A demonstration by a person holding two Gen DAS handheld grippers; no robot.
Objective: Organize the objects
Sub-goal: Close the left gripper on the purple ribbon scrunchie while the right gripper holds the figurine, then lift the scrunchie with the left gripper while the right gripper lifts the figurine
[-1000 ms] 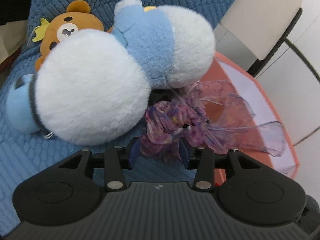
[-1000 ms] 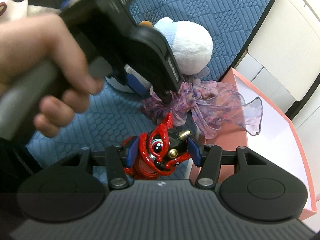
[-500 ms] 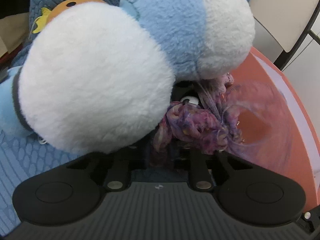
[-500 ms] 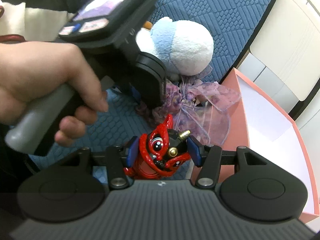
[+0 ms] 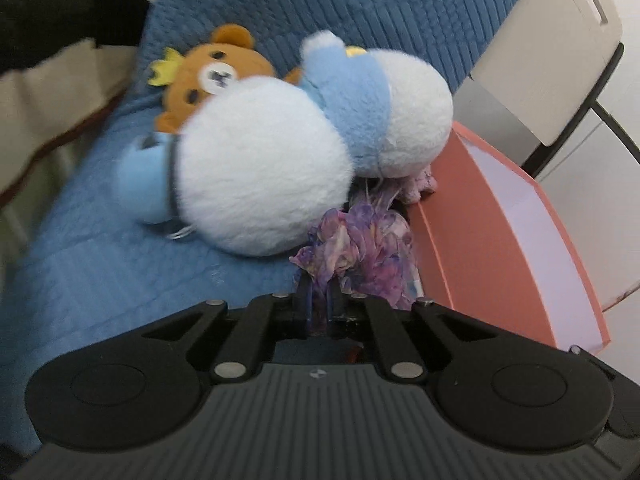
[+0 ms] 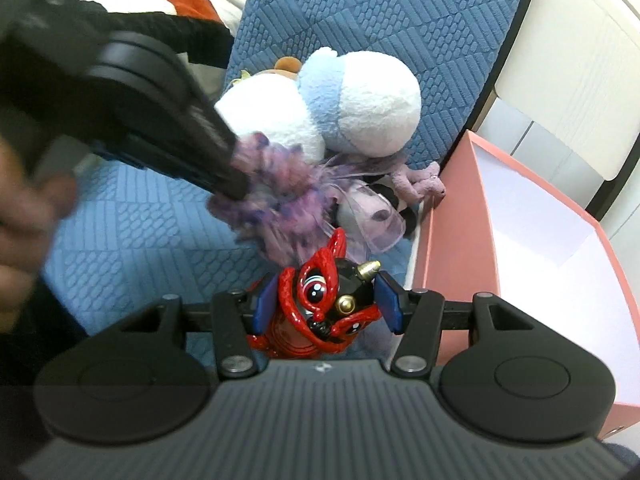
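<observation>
My left gripper (image 5: 319, 304) is shut on a purple gauzy scrunchie (image 5: 356, 248), held just above the blue quilt beside the pink box (image 5: 472, 240). From the right wrist view the left gripper (image 6: 236, 184) and scrunchie (image 6: 280, 184) are blurred with motion. My right gripper (image 6: 326, 300) is shut on a red and black lion-dance figurine (image 6: 320, 312), next to the pink box (image 6: 452, 248). A white and blue plush (image 5: 280, 152) lies behind the scrunchie, also seen in the right wrist view (image 6: 352, 100). A brown bear plush (image 5: 212, 76) lies behind it.
A small pink plush (image 6: 416, 184) and a black-and-white item lie against the box's corner. A striped blanket (image 5: 48, 60) is at the far left. A white folding chair (image 5: 552, 40) stands behind the box. The blue quilt (image 6: 140, 220) covers the bed.
My left gripper has closed tight on the scrunchie and pulled back from the white and blue plush, lifting the scrunchie. My right gripper still holds the figurine, now nearer the box.
</observation>
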